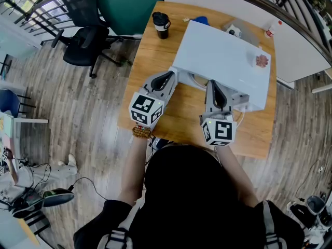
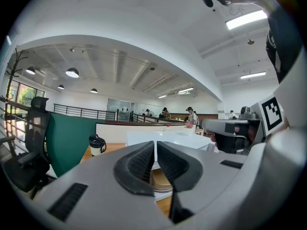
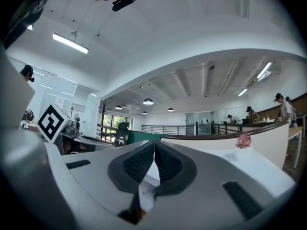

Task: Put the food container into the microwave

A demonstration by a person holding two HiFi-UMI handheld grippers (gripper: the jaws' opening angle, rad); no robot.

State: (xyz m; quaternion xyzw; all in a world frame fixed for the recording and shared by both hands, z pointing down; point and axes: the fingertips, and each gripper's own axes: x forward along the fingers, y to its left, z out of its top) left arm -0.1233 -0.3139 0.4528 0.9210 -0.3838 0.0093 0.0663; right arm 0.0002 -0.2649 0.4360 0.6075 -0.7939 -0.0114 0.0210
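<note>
A white microwave stands on the wooden table, seen from above. At its near edge a round, pale food container peeks out between my two grippers. My left gripper points at the microwave's left front corner, its jaws shut with nothing between them. Behind those jaws a tan container partly shows. Just right of the container, my right gripper aims at the microwave front, also shut and empty. The microwave door and its inside are hidden from view.
A black lidded mug stands at the table's far left. A pink flower lies on the microwave's top. A blue object and a small bottle sit behind it. A black office chair stands left of the table.
</note>
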